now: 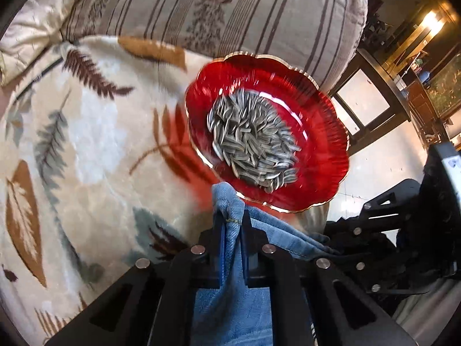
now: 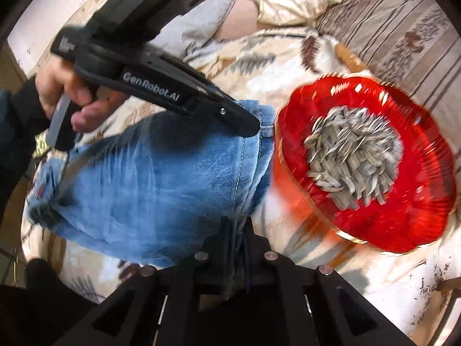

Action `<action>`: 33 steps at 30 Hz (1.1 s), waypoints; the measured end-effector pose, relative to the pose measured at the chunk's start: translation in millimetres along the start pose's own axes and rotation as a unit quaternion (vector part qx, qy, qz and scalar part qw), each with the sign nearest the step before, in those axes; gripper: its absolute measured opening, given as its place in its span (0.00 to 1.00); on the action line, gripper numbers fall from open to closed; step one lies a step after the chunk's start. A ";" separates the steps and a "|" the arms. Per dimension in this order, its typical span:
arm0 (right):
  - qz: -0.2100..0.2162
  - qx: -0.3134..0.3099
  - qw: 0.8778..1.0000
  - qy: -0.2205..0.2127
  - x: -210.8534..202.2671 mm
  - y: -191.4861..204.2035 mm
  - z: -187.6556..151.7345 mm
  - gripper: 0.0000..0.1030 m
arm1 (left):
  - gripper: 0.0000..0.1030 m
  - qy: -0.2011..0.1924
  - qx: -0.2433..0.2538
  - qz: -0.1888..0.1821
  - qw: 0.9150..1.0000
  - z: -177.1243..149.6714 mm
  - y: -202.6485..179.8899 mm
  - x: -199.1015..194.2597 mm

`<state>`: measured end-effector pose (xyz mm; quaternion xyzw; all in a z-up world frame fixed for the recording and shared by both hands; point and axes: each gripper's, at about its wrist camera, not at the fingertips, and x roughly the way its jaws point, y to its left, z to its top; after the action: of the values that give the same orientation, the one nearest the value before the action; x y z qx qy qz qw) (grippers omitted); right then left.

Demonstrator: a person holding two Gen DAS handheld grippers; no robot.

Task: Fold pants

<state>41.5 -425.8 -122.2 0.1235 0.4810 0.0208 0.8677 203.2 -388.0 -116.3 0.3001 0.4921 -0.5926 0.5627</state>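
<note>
We clamp the jeans (image 2: 161, 178) at both ends over a leaf-print blanket (image 1: 86, 132): our left gripper (image 1: 232, 225) pinches a bunched blue edge, our right gripper (image 2: 236, 230) nips a seam; right of them sits a red dish (image 2: 409, 201) of seeds (image 2: 354, 161).

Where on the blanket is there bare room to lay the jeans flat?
Free: the leaf-print blanket left of the red plate, bounded by the striped cushion. Crowded: the gap where the jeans nearly meet the plate of seeds.
</note>
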 end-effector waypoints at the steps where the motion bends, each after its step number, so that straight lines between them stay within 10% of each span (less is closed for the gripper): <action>1: 0.000 0.003 1.000 -0.009 -7.1 0.1 2.5 0.08 | 0.09 -0.005 0.001 0.004 1.000 -0.2 -1.3 -3.8; 12: 0.066 -0.052 0.993 -0.086 -62.2 77.5 24.2 0.07 | 0.09 -0.097 -0.022 0.053 0.994 -83.2 -3.4 -126.3; 20: 0.114 -0.140 0.982 -0.060 2.7 200.7 22.8 0.07 | 0.12 -0.038 -0.125 0.155 0.979 -203.7 40.9 -131.1; 24: 0.091 -0.171 0.980 0.037 68.1 238.1 10.2 0.08 | 0.23 0.009 -0.194 0.190 0.962 -250.1 62.2 -113.3; 27: 0.099 -0.197 0.975 0.019 50.1 243.0 1.4 0.30 | 0.61 -0.014 -0.218 0.215 0.952 -273.0 53.2 -137.3; 29: 0.108 -0.201 0.974 0.004 29.9 235.9 0.2 0.80 | 0.78 -0.032 -0.219 0.250 0.943 -282.9 36.4 -163.7; 33: 0.091 -0.204 0.974 -0.043 -9.9 218.1 -2.8 0.81 | 0.78 -0.031 -0.231 0.301 0.925 -295.1 -2.4 -216.0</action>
<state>51.9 -215.5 -64.2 -0.0126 0.4157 0.1918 0.8890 182.8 -36.2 -18.3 0.2771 0.4841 -0.2739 0.7835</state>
